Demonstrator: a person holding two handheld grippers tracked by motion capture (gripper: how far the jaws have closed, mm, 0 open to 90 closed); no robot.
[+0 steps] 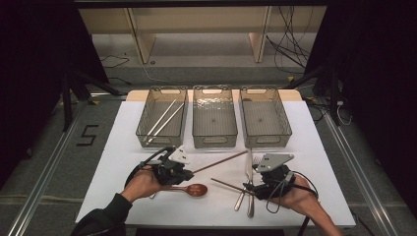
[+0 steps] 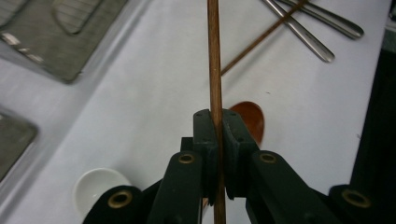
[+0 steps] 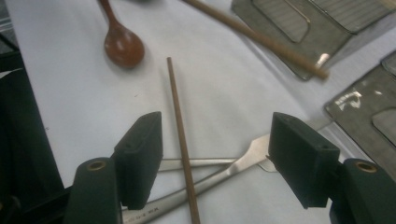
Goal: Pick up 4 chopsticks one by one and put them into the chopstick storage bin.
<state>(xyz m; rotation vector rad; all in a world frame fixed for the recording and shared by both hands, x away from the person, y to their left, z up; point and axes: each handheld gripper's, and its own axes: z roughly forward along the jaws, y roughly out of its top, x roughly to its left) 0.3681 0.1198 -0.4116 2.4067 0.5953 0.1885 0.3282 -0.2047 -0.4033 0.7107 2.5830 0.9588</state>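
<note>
- Your left gripper [image 1: 189,173] is at the near left of the table [image 1: 118,147], and its jaws are pinched tight on a brown wooden chopstick [image 1: 220,162]. In the left gripper view that chopstick [image 2: 214,70] runs straight out between the pads and on past them.
- From the high view, the held chopstick points to the far right, with its tip close to the near wall of the middle basket [image 1: 214,116].
- Your right gripper [image 1: 252,187] is at the near right, its jaws spread wide and pressing on nothing. In the right gripper view the pads stand well apart.
- A second brown chopstick [image 3: 182,135] lies on the table between those open jaws, crossing over two metal utensil handles; one of them is a fork [image 3: 224,175]. Neither pad touches the chopstick.
- In the high view that loose chopstick [image 1: 231,186] lies just left of your right gripper, with the metal cutlery [image 1: 249,189] beside and under it.
- A brown wooden spoon [image 1: 192,190] lies on the table just near your left gripper, bowl to the right.
- A small white dish [image 2: 98,186] sits on the table near the left gripper, seen in the left gripper view.
- Three clear baskets stand in a row at the far side. The left basket [image 1: 164,118] has two pale chopsticks [image 1: 163,121] lying in it. I cannot tell whether anything lies in the right basket [image 1: 265,116].
</note>
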